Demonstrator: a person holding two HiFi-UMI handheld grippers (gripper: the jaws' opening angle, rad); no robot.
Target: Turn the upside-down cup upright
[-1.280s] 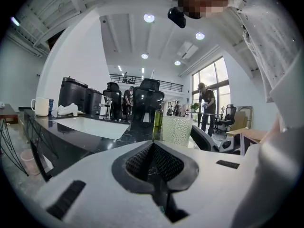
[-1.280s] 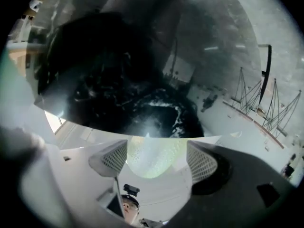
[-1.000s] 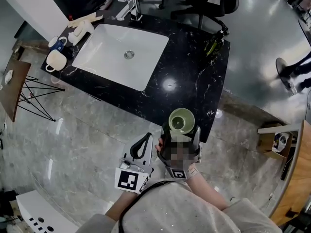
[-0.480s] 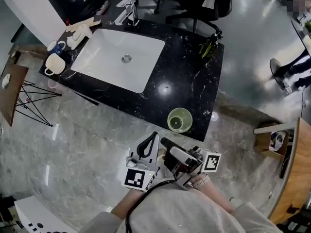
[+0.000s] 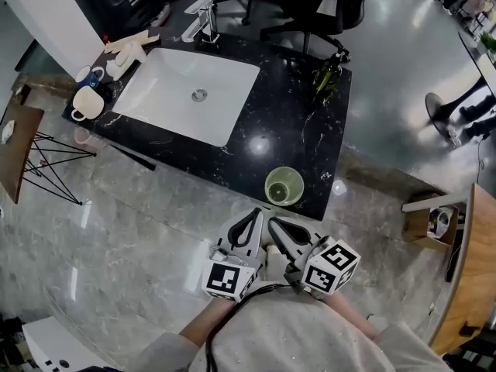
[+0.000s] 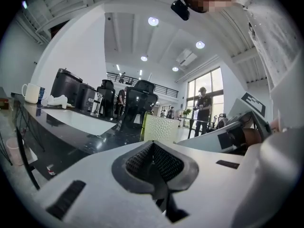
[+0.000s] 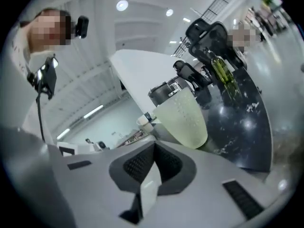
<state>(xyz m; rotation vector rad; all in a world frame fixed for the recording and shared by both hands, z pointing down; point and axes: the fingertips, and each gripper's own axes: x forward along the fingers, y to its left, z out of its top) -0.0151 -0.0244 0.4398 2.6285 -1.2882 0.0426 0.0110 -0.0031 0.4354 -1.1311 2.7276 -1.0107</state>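
The pale green cup (image 5: 284,186) stands upright, mouth up, near the front edge of the black counter (image 5: 298,122). Nothing touches it. Both grippers hang side by side just in front of the counter edge, close to my body. My left gripper (image 5: 254,214) is shut and empty. My right gripper (image 5: 273,224) is shut and empty too, its marker cube turned up to the right. In the left gripper view the cup (image 6: 164,128) shows beyond the shut left gripper (image 6: 153,146). In the right gripper view the cup (image 7: 183,119) stands just past the shut right gripper (image 7: 154,148).
A white sink (image 5: 190,91) with a faucet (image 5: 203,14) fills the counter's left half. Mugs (image 5: 85,99) crowd its far left corner, and an olive bottle (image 5: 328,72) stands at the back right. A wooden stand (image 5: 12,142) is at the left, a cardboard box (image 5: 434,222) on the right.
The right gripper let go of the cup, drew back from the counter, rolled over and shut. The cup stayed upright on the counter. The left gripper shifted slightly.
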